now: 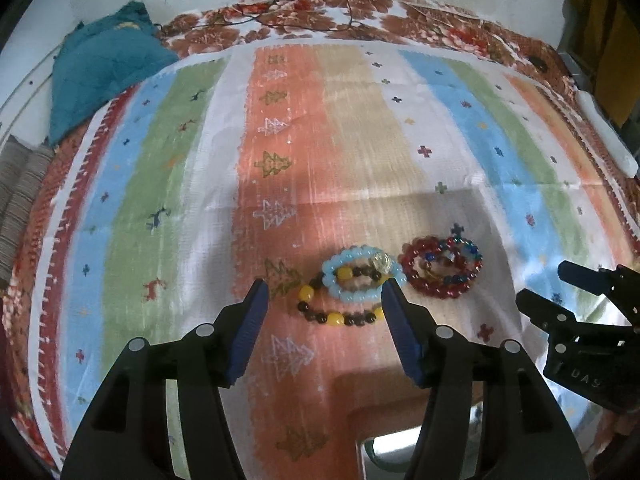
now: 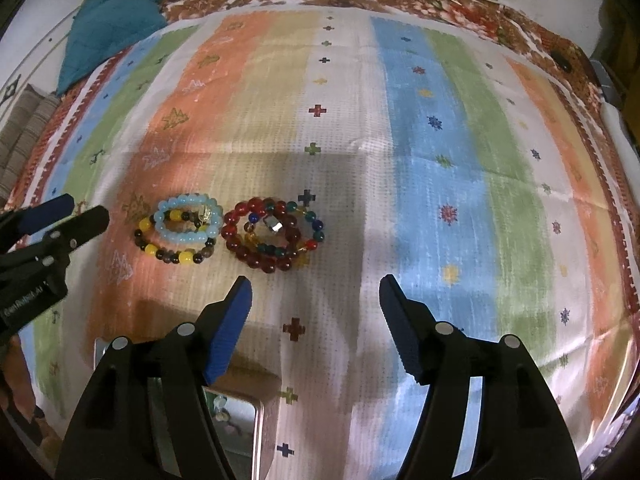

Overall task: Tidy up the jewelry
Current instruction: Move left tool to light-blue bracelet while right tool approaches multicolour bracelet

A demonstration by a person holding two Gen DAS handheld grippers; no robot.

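A pale blue bead bracelet (image 1: 362,278) lies partly over a yellow-and-dark bead bracelet (image 1: 340,314) on the striped cloth. To their right lies a pile of dark red and multicoloured bead bracelets (image 1: 442,266). My left gripper (image 1: 322,294) is open and empty, its jaws on either side of the yellow-and-dark bracelet, just short of it. In the right wrist view the pale blue bracelet (image 2: 188,220), the yellow-and-dark one (image 2: 176,246) and the red pile (image 2: 272,236) lie ahead to the left. My right gripper (image 2: 314,290) is open and empty, nearer than the red pile.
A striped cloth (image 1: 160,184) covers a floral bedspread (image 1: 320,12). A teal cloth bundle (image 1: 100,68) sits at the far left. A brown box with a mirror (image 2: 240,420) lies under the grippers. The right gripper shows in the left wrist view (image 1: 560,292).
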